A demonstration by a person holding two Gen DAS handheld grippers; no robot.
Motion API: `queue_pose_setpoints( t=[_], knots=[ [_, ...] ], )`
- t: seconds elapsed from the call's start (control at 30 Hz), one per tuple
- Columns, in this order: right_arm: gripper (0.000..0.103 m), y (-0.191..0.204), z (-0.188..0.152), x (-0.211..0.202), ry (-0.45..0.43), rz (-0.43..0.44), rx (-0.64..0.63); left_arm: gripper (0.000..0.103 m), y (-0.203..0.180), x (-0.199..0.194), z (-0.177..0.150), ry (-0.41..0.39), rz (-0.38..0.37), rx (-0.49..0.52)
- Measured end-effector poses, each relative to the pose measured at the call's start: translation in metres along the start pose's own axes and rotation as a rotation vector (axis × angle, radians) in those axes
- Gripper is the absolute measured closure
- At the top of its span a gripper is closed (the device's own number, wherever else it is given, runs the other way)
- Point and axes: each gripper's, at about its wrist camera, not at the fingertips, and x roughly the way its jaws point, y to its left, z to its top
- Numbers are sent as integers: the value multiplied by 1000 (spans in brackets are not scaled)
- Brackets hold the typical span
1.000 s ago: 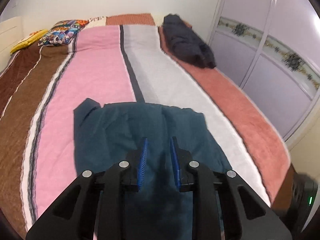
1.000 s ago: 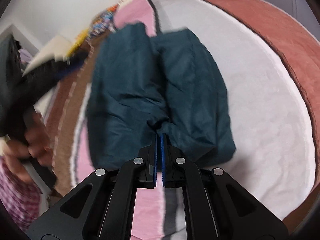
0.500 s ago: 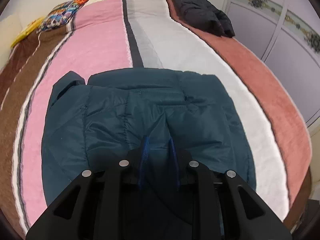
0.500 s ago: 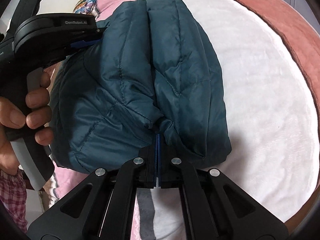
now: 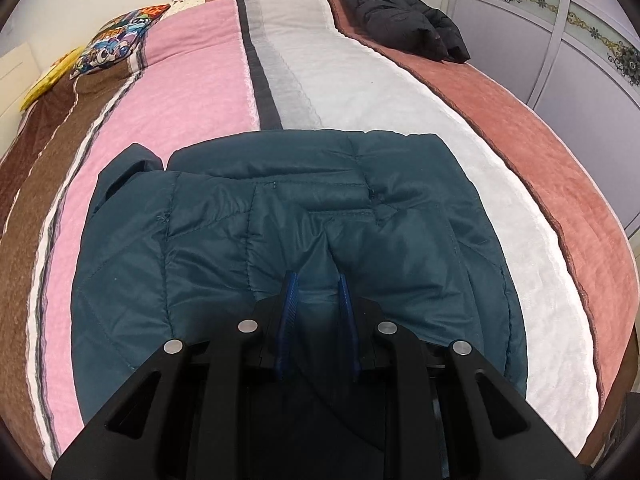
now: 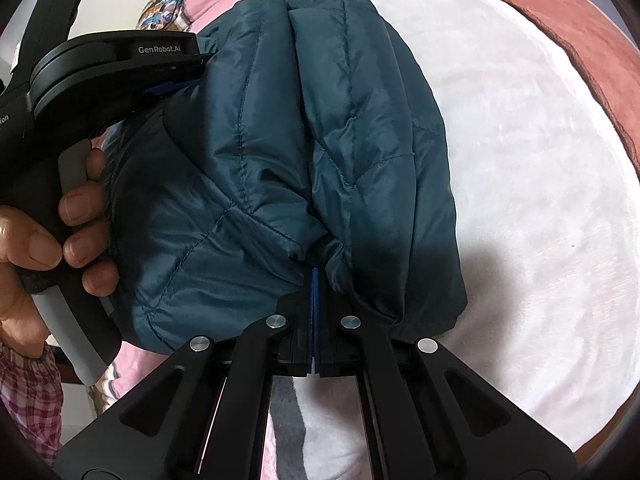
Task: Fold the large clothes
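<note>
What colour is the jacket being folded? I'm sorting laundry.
Dark teal jacket, clearest in the left wrist view.

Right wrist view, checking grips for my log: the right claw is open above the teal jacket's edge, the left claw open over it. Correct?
Not quite. The right claw is shut on the teal jacket's edge, as the right wrist view shows. The left claw is open over it.

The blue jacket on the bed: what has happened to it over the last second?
The left gripper came down, open, onto the teal jacket, which now fills more of both views and looks flatter. The right gripper stayed shut on the jacket's edge. The black jacket didn't move.
</note>
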Motion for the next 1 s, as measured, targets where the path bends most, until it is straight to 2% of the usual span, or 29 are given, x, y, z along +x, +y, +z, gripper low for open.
queue_pose_setpoints(
  t=[1.0],
  knots=[
    [103, -1, -5, -3, -1, -8, -2, 81, -3, 4, 0, -3, 23, -1]
  ],
)
